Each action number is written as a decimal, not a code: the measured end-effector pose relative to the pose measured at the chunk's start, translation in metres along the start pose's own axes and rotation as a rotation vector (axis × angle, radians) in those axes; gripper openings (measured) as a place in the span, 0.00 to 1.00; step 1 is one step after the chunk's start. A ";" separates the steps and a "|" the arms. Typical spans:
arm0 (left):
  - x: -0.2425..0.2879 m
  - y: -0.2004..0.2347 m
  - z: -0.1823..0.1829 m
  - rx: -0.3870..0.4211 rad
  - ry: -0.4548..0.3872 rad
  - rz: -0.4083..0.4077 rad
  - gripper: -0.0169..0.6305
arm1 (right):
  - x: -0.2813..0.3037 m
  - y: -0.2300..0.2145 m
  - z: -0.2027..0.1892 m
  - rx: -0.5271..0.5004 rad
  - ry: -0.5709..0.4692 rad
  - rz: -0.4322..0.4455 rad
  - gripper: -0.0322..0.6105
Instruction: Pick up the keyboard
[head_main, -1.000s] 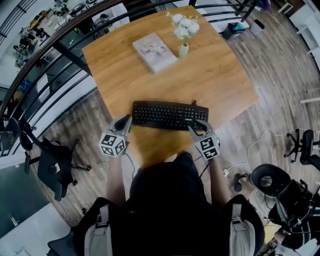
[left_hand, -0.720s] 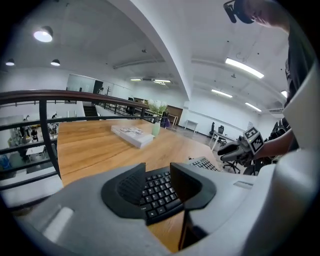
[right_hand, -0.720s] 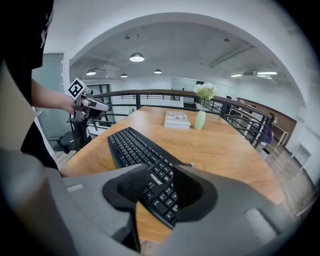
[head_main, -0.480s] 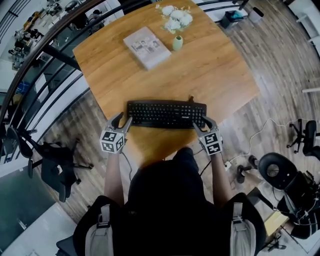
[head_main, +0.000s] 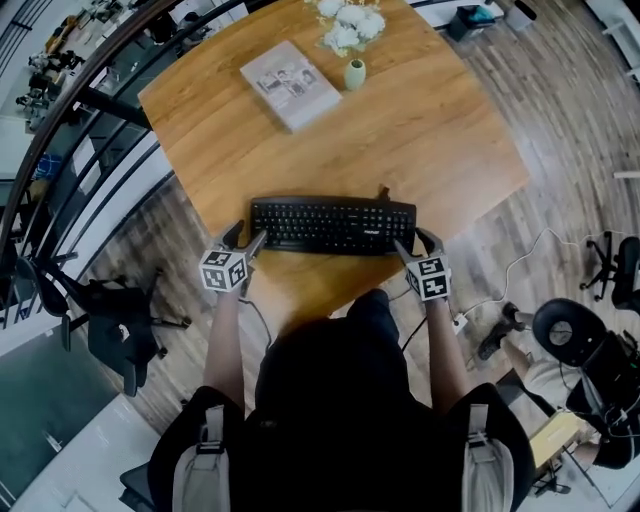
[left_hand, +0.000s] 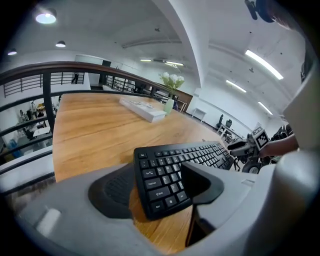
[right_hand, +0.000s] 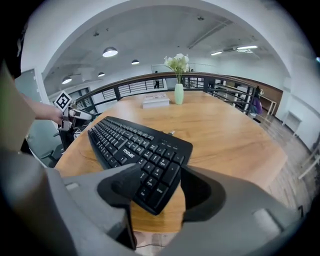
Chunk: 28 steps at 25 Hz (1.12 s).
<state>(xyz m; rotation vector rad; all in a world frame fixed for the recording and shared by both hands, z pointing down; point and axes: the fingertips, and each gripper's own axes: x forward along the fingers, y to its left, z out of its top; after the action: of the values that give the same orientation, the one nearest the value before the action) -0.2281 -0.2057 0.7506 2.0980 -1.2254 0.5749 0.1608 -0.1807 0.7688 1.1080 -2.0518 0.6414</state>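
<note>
A black keyboard (head_main: 332, 224) lies flat near the front edge of the wooden table (head_main: 420, 130). My left gripper (head_main: 243, 241) is at its left end and my right gripper (head_main: 415, 243) at its right end. In the left gripper view the keyboard's (left_hand: 172, 165) left end lies between the jaws of the left gripper (left_hand: 157, 187), which are opening. In the right gripper view the keyboard's (right_hand: 132, 142) right end sits between the jaws of the right gripper (right_hand: 160, 192), also opening. No pad presses on the keyboard in either view.
A thick book (head_main: 290, 84) and a small green vase (head_main: 354, 74) with white flowers stand at the table's far side. A dark railing (head_main: 70, 110) runs along the left. Black office chairs stand on the floor at the left (head_main: 110, 320) and right (head_main: 570, 340).
Both grippers sank to the keyboard's two ends, and their jaws went from nearly shut to wide. The keyboard has not moved on the table.
</note>
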 end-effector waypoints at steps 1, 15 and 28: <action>0.004 0.002 -0.002 -0.006 0.009 0.001 0.46 | 0.002 -0.001 -0.001 0.009 -0.001 0.002 0.45; 0.023 0.007 -0.017 -0.056 0.048 -0.024 0.49 | 0.018 -0.012 -0.018 0.086 0.025 0.013 0.48; 0.027 0.007 -0.031 -0.088 0.059 -0.047 0.50 | 0.024 -0.010 -0.027 0.202 0.015 0.069 0.47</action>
<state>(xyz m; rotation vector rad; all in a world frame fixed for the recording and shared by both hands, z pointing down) -0.2228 -0.2029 0.7921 2.0166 -1.1453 0.5480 0.1697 -0.1791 0.8054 1.1452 -2.0536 0.9051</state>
